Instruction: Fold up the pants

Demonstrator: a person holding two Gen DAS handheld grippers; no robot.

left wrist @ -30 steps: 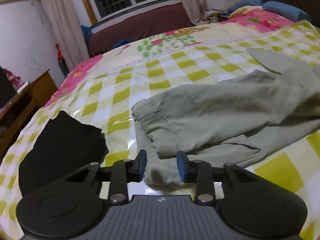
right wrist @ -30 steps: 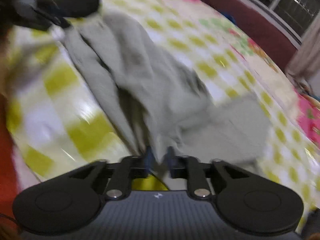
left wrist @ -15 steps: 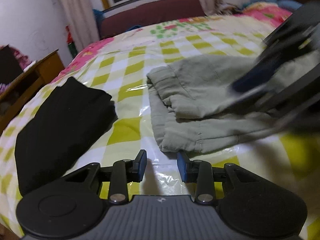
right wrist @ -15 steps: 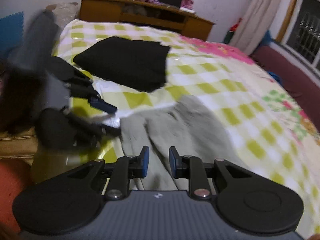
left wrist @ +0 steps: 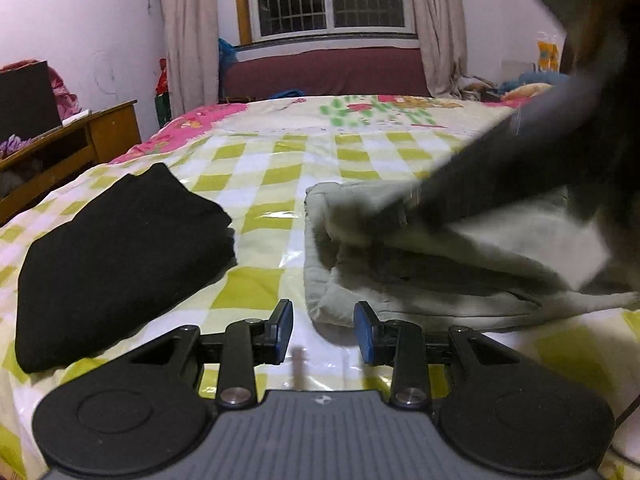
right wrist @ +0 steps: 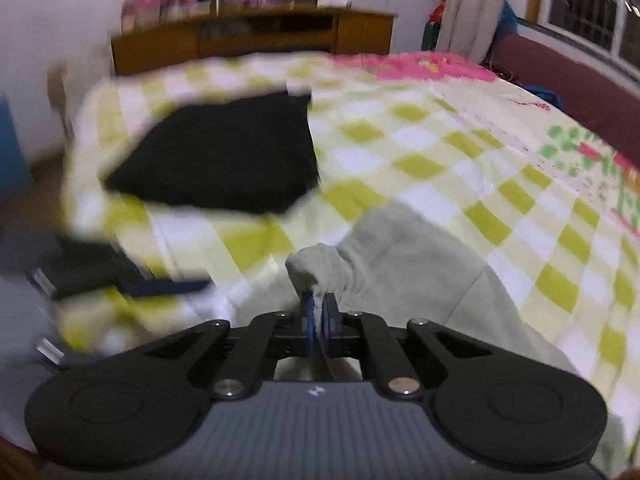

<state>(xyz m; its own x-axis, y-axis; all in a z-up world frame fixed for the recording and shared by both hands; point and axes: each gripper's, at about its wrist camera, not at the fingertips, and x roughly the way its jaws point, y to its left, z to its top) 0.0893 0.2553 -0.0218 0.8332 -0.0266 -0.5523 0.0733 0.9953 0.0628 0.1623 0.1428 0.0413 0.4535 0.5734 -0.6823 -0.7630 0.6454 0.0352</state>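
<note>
Over on the left, a folded black garment (left wrist: 120, 256) lies on the yellow-checked bedspread (left wrist: 264, 176). Just right of it, the left gripper (left wrist: 323, 332) hovers low with its blue-padded fingers (left wrist: 285, 322) spread, nothing between them, the near corner of the grey-green pants (left wrist: 400, 272) just beyond the tips. The pants lie bunched on the bed, right of the black garment. Further right, the right gripper (right wrist: 319, 322) has its fingers pressed together, pinching a fold of the pants' cloth; the view is blurred.
</note>
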